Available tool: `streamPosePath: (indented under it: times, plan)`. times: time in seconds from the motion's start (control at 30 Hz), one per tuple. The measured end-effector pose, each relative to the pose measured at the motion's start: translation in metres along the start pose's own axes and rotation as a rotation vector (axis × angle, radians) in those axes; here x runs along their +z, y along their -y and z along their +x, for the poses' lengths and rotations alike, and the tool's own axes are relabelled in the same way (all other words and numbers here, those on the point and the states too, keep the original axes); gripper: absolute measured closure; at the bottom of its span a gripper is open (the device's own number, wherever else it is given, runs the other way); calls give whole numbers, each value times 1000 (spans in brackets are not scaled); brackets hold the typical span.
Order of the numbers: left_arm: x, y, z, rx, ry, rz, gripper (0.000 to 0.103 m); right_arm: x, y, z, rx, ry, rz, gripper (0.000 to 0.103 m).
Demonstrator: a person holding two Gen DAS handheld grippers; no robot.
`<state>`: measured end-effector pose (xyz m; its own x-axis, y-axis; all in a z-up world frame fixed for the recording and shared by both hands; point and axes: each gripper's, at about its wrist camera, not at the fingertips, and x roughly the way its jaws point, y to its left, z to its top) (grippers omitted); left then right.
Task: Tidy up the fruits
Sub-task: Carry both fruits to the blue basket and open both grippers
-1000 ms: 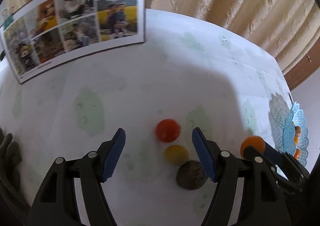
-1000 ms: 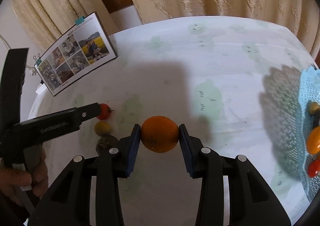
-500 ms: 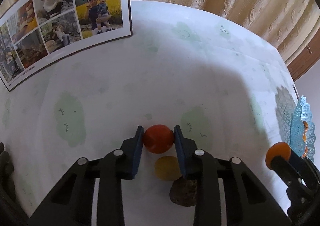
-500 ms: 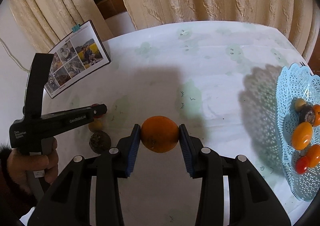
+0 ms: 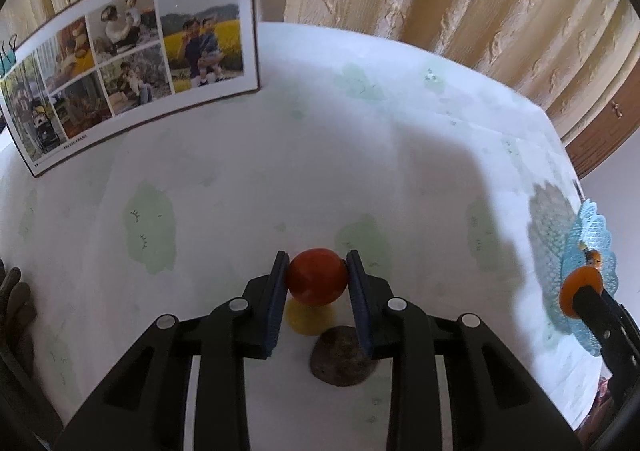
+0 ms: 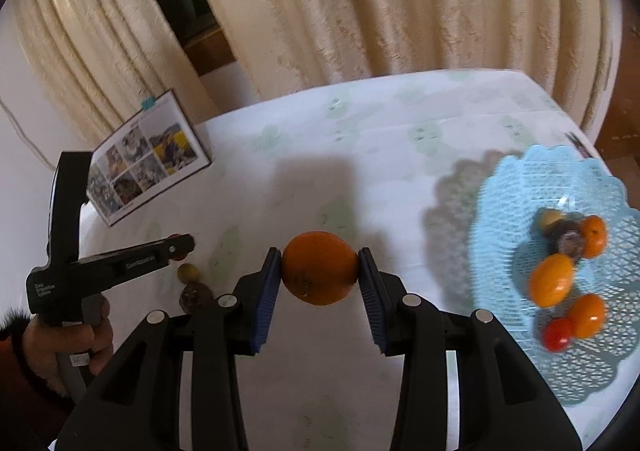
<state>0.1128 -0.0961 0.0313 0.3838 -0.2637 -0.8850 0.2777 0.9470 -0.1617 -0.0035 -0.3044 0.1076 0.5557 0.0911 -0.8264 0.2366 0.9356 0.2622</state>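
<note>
The pale blue lattice basket (image 6: 520, 187) at the right of the worktop (image 5: 320, 155) already holds about six small fruits, so the sorting looks well under way. The right tongs (image 6: 319, 271) are clamped on an orange (image 6: 319, 268) held above the worktop, well short of the basket, and the left tongs (image 5: 317, 277) grip a red tomato (image 5: 317, 276). A yellow fruit (image 5: 305, 320) and a brown, rough-skinned one (image 5: 340, 359) lie touching on the worktop just below the tomato, not yet collected.

White tabletop (image 6: 360, 171) w/ pale green print. On it: photo frame (image 6: 148, 159) far left, yellow fruit (image 6: 188, 272) + brown fruit (image 6: 195, 296) touching, blue basket (image 6: 516, 187) right.
</note>
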Motion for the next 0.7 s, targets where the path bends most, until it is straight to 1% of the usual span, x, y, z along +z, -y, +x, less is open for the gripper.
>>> streamPosePath:
  times: [0.2, 0.4, 0.5, 0.7]
  plan:
    - [-1, 22, -15, -18, 22, 17, 73, -2, 41, -23, -60, 29, 56, 63]
    - [-4, 56, -23, -38, 29, 51, 73, -14, 87, -41, -135, 23, 115, 63]
    - [-5, 74, -25, -50, 32, 70, 73, -21, 103, -46, -167, 16, 131, 63]
    - [-12, 109, -30, -72, 35, 114, 73, -32, 126, -51, -186, 0, 159, 63]
